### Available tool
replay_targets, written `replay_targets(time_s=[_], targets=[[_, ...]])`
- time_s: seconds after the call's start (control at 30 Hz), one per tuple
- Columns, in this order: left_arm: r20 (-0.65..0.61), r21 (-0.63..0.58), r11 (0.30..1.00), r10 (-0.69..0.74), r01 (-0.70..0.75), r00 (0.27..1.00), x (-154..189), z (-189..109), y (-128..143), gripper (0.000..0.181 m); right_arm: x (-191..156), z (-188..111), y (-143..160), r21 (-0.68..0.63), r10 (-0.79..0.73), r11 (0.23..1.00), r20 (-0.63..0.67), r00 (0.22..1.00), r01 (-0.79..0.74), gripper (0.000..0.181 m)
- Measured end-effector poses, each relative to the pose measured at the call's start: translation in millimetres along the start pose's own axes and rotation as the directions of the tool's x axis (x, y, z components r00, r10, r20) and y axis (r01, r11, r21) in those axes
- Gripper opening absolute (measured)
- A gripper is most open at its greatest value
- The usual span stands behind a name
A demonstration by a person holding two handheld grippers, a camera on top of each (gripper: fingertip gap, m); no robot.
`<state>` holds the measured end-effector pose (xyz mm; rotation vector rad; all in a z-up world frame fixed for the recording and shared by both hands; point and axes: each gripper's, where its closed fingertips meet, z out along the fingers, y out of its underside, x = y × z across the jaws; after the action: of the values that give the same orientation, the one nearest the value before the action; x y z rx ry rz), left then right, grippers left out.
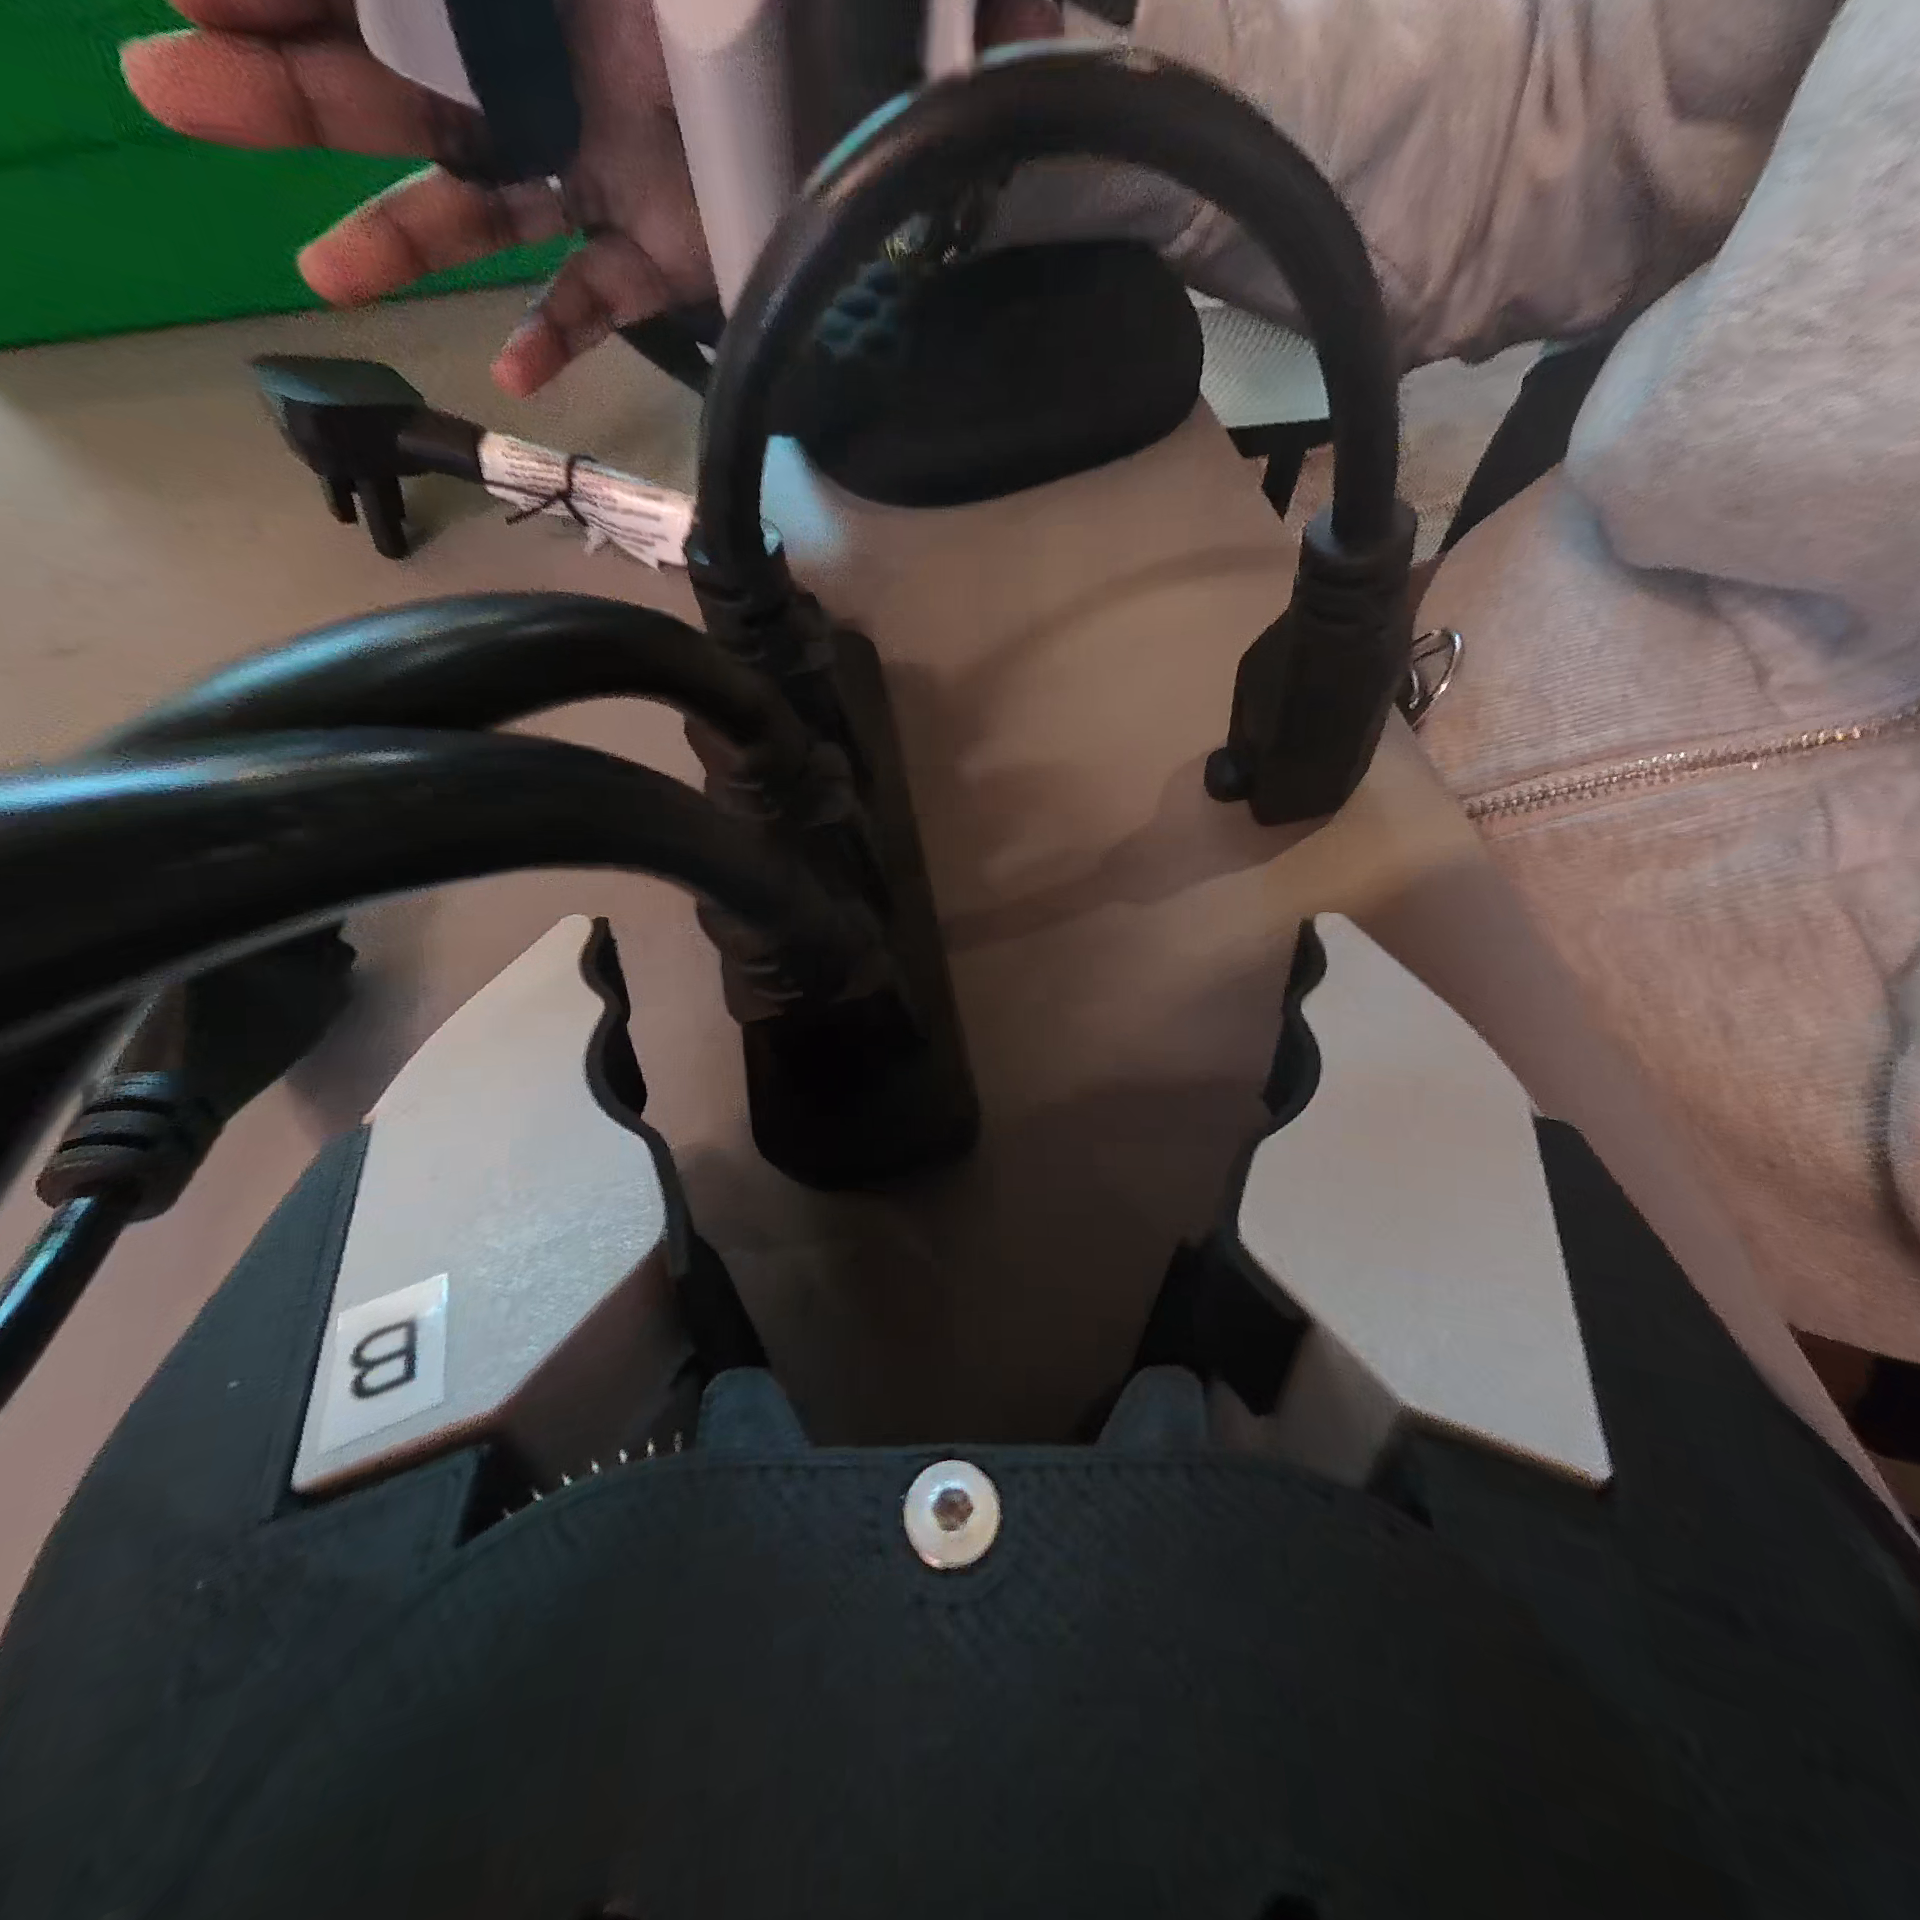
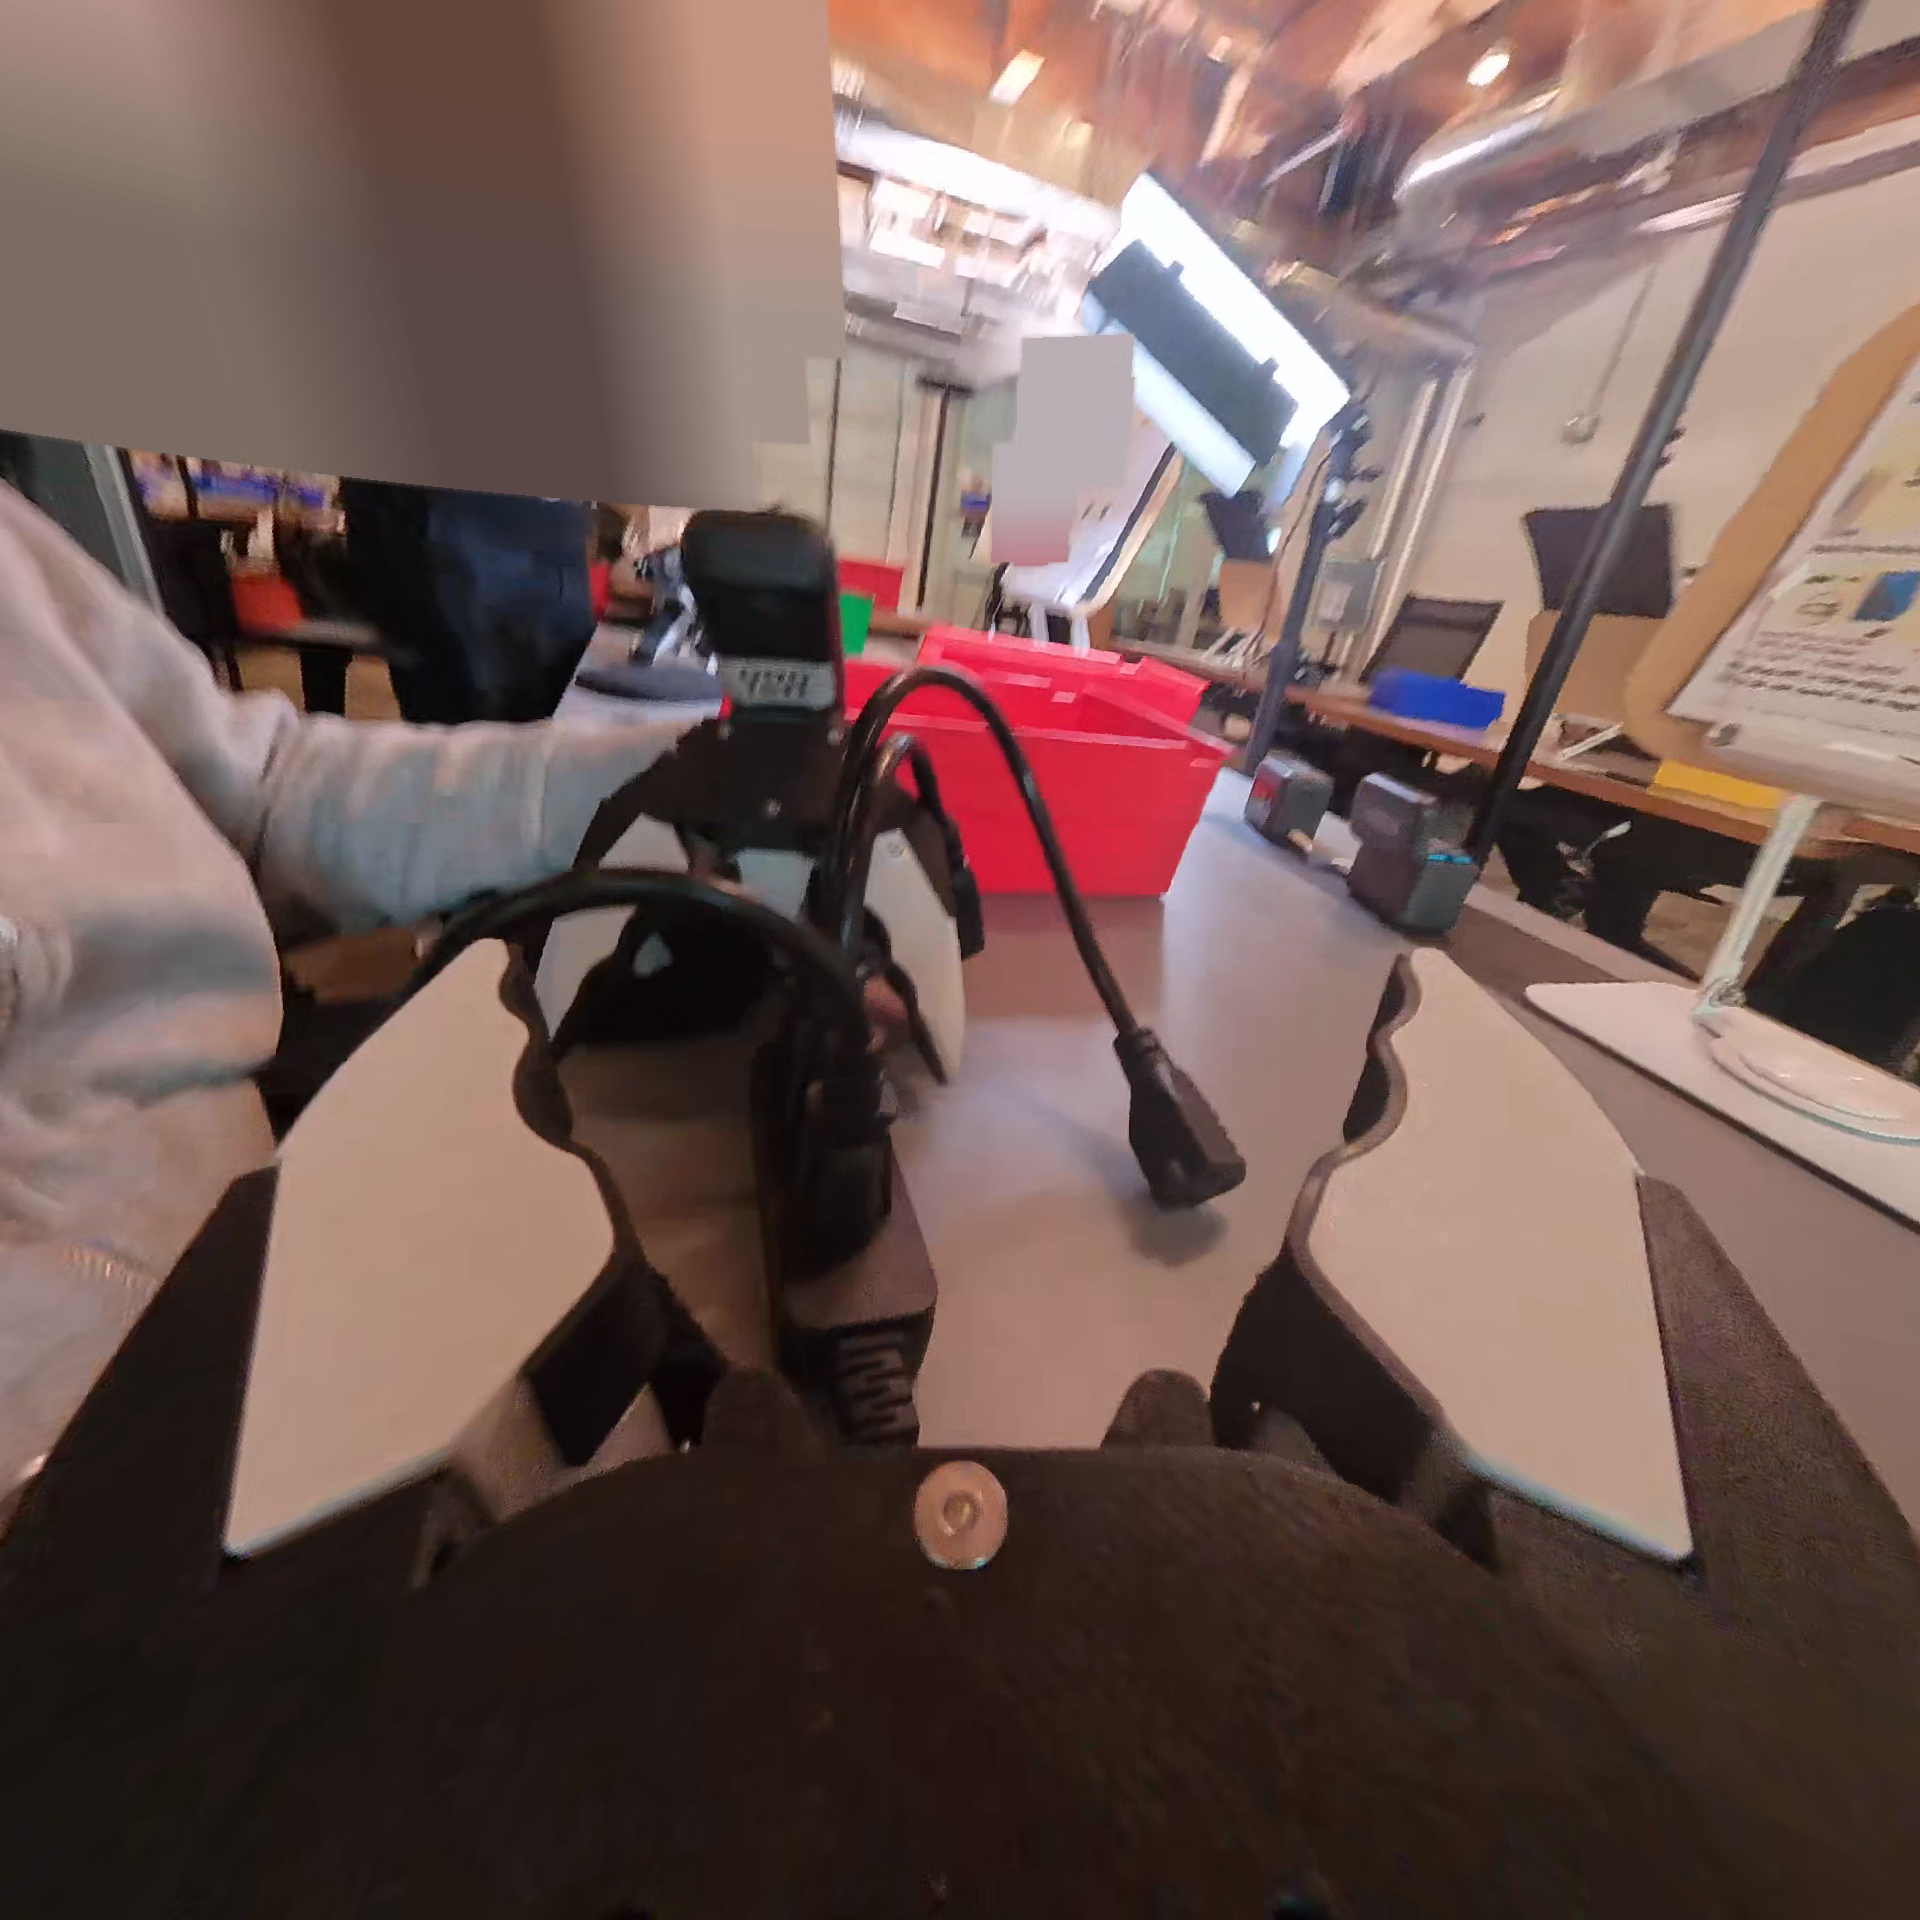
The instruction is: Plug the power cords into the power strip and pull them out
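A black power strip (image 1: 883, 935) lies on the grey table (image 1: 1091, 1091), running away between the fingers of my left gripper (image 1: 951, 987), which is open and not touching it. Two thick black cords (image 1: 312, 800) plugged into it lead off left. A third short cord (image 1: 1039, 135) arcs up from the strip, and its free socket end (image 1: 1304, 707) rests on the table to the right. A loose black plug (image 1: 343, 447) with a white label lies far left. My right gripper (image 2: 956, 997) is open over the strip's other end (image 2: 852, 1309), with the free cord end (image 2: 1184, 1143) ahead. The left gripper (image 2: 769, 831) faces it.
A person's hand (image 1: 416, 187) is at the top left, and a grey sleeve (image 1: 1714, 520) fills the right. A red bin (image 2: 1060, 790) stands behind the strip. Two small grey devices (image 2: 1403, 852) and a white lamp base (image 2: 1766, 1060) are on the right. There is about 12 cm between the tips of the two grippers. From my right tips it is roughly 12 cm to the loose black plug (image 1: 343, 447); from my left, 20 cm.
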<state>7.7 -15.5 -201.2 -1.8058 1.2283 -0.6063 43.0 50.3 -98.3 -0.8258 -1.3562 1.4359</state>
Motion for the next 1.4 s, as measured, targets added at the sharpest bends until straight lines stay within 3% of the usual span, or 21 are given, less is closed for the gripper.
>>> replay_targets(time_s=[0.1,0.2,0.3,0.37,0.43,0.5,0.57,0.63,0.67,0.73,0.8,0.83,0.93,1.07,1.17,1.2,1.23,1.27,1.3,1.33,1.4], targets=[[0.031,0.004,1.0,-0.014,0.014,0.999,-5.8,-4.1,-1.6,0.093,13.1,-9.6,-20.8,0.108,0.001,0.994,-0.073,0.997,0.007,0.143],[0.004,-0.125,0.992,-0.015,0.015,1.0,-0.3,-13.6,14.4,0.088,34.7,-21.9,-26.6,0.149,0.023,0.989,-0.186,0.982,0.005,0.109],[-0.079,-0.343,0.939,0.015,-0.041,0.997,16.4,-38.1,47.5,0.084,45.4,-25.4,-15.4,0.076,0.006,0.997,-0.245,0.969,0.013,0.076],[-0.107,-0.306,0.952,-0.045,0.01,0.993,24.6,-51.4,40.2,0.067,46.5,-24.3,-5.3,-0.007,-0.068,0.998,-0.259,0.963,0.068,0.05],[-0.114,-0.236,0.97,-0.093,0.064,0.989,28.0,-64.1,24.6,0.057,47.6,-24.2,9.9,-0.142,-0.149,0.983,-0.255,0.955,0.115,0.002],[-0.054,-0.104,0.993,-0.07,0.064,0.996,19.8,-74.3,-0.9,0.046,50.4,-25.0,19.0,-0.219,-0.182,0.968,-0.267,0.946,0.125,0.0],[-0.019,0.148,0.989,0.03,-0.027,0.999,18.3,-85.6,-45.4,0.04,50.2,-24.4,21.6,-0.219,-0.152,0.971,-0.266,0.952,0.094,0.001],[0.137,0.471,0.866,0.115,-0.167,0.984,9.7,-108.4,-96.2,0.037,51.0,-24.4,24.4,-0.206,-0.093,0.978,-0.27,0.959,0.037,0.01],[0.244,0.618,0.758,0.065,-0.206,0.968,-1.6,-126.0,-116.3,0.036,53.1,-25.1,27.0,-0.205,-0.066,0.979,-0.281,0.958,0.008,0.018],[0.353,0.812,0.552,-0.206,-0.189,0.913,-37.6,-161.4,-127.8,0.037,57.5,-26.2,34.7,-0.213,-0.016,0.976,-0.296,0.955,-0.05,0.037],[0.35,0.888,0.441,-0.47,-0.128,0.81,-75.7,-179.4,-107.0,0.044,60.1,-25.5,42.0,-0.231,0.027,0.968,-0.296,0.955,-0.099,0.055],[0.347,0.9,0.422,-0.541,-0.11,0.766,-87.6,-181.2,-95.3,0.05,61.4,-25.2,44.1,-0.236,0.038,0.965,-0.3,0.953,-0.112,0.064],[0.414,0.852,0.514,-0.541,-0.102,0.732,-97.9,-165.2,-83.4,0.078,61.7,-24.4,45.8,-0.243,0.028,0.964,-0.303,0.953,-0.105,0.095],[0.654,0.671,0.693,-0.385,-0.264,0.652,-96.9,-150.3,-86.3,0.124,59.3,-20.5,46.3,-0.258,0.007,0.962,-0.295,0.955,-0.087,0.139],[0.741,0.596,0.709,-0.306,-0.377,0.598,-90.9,-157.2,-93.7,0.13,60.1,-18.5,31.3,-0.187,-0.018,0.981,-0.315,0.949,-0.043,0.146],[0.757,0.59,0.695,-0.298,-0.411,0.582,-87.9,-162.8,-96.6,0.121,62.5,-20.2,22.6,-0.151,-0.045,0.988,-0.332,0.942,-0.007,0.146],[0.789,0.574,0.666,-0.292,-0.477,0.541,-81.9,-174.6,-100.1,0.093,64.7,-23.9,11.8,-0.113,-0.087,0.992,-0.35,0.933,0.051,0.139],[0.832,0.535,0.621,-0.272,-0.572,0.483,-71.0,-189.0,-104.3,0.053,65.1,-29.4,-0.7,-0.067,-0.13,0.991,-0.366,0.921,0.114,0.112],[0.861,0.494,0.581,-0.225,-0.647,0.456,-58.6,-196.4,-108.8,0.012,63.4,-35.1,-11.8,-0.017,-0.143,0.989,-0.376,0.916,0.147,0.067],[0.866,0.485,0.563,-0.202,-0.669,0.457,-52.0,-198.5,-111.6,0.004,61.5,-39.6,-19.8,0.029,-0.124,0.989,-0.379,0.917,0.146,0.024],[0.861,0.494,0.586,-0.226,-0.642,0.456,-55.1,-197.3,-110.1,0.004,65.1,-46.2,-26.4,0.074,-0.074,0.991,-0.406,0.911,0.114,0.014]])
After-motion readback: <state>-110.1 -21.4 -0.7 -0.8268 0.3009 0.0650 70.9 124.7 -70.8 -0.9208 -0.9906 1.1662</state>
